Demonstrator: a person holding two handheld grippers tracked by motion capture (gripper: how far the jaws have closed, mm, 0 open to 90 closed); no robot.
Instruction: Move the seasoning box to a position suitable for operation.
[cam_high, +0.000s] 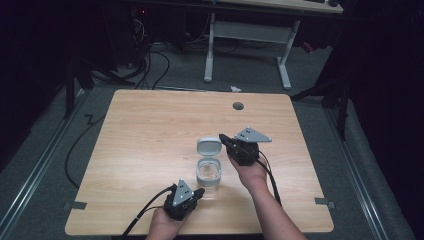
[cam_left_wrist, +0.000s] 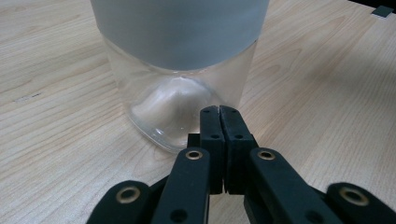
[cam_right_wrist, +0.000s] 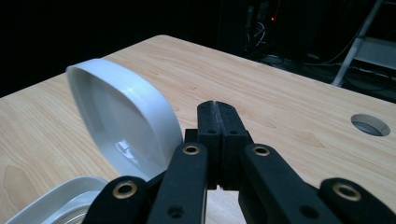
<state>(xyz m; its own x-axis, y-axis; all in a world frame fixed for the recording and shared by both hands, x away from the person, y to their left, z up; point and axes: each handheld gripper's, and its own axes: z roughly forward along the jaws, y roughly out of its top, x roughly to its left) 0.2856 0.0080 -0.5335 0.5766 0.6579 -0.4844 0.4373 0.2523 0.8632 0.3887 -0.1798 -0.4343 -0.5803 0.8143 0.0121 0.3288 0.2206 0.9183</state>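
My left gripper (cam_left_wrist: 219, 109) and right gripper (cam_right_wrist: 218, 106) have jaws pressed together, empty. The lid (cam_right_wrist: 122, 123) stands open left of my right tips; I should push it down gently while bracing the jar (cam_left_wrist: 180, 70).

- We see a light wooden table (cam_high: 150, 150) with a round grommet hole (cam_high: 238, 106) near its far edge.
- Beyond it, on grey carpet (cam_high: 250, 75), we see the white legs of another desk (cam_high: 210, 55).
- Black cables (cam_high: 155, 65) lie tangled on the floor at the far left, and one cable (cam_high: 75, 150) curves past the table's left side.
- We note two grey tabs (cam_high: 75, 205) at the table's near corners, one left and one right.
- A metal rail (cam_high: 40, 165) runs along the floor on the left.
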